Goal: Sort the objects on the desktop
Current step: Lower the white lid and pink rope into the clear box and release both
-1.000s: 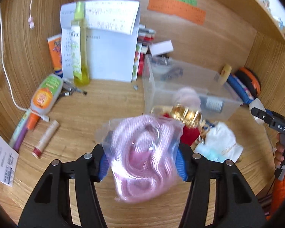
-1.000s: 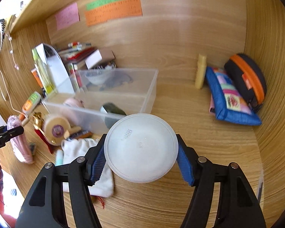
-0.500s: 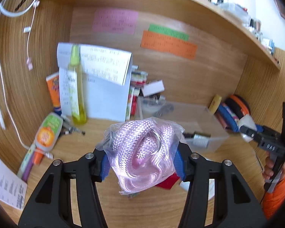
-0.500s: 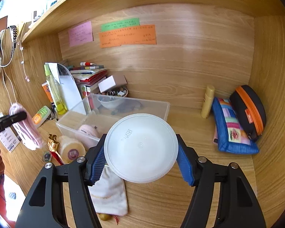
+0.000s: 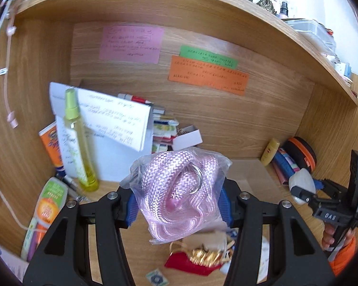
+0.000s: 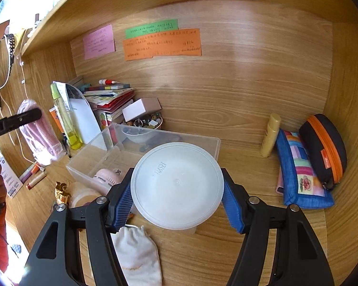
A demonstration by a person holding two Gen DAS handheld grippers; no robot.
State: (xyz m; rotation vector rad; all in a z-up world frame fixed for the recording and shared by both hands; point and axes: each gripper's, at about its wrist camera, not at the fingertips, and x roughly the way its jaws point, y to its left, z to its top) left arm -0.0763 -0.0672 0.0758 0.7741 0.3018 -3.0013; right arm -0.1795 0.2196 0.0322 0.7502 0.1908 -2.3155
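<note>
My left gripper [image 5: 177,205] is shut on a clear bag of coiled pink rope [image 5: 179,195] and holds it raised above the desk; the bag also shows at the left of the right wrist view [image 6: 39,133]. My right gripper [image 6: 177,205] is shut on a round white plastic lid [image 6: 177,186], held above the desk in front of the clear plastic bin [image 6: 210,143]. The bin holds a pink round item [image 6: 107,176] and a small clear bowl [image 6: 137,134]. The right gripper with the lid shows at the right of the left wrist view [image 5: 303,183].
A white cloth pouch [image 6: 136,252], gold foil pieces [image 5: 205,257] and a red pouch [image 5: 181,262] lie on the desk. A yellow spray bottle [image 5: 77,143], papers and stacked books [image 6: 109,97] stand at the back left. Pencil cases [image 6: 303,171] lean at the right wall.
Both grippers have lifted higher with their loads; the desk items and bin now sit lower in both views. The pink rope bag rose away from the desk.
</note>
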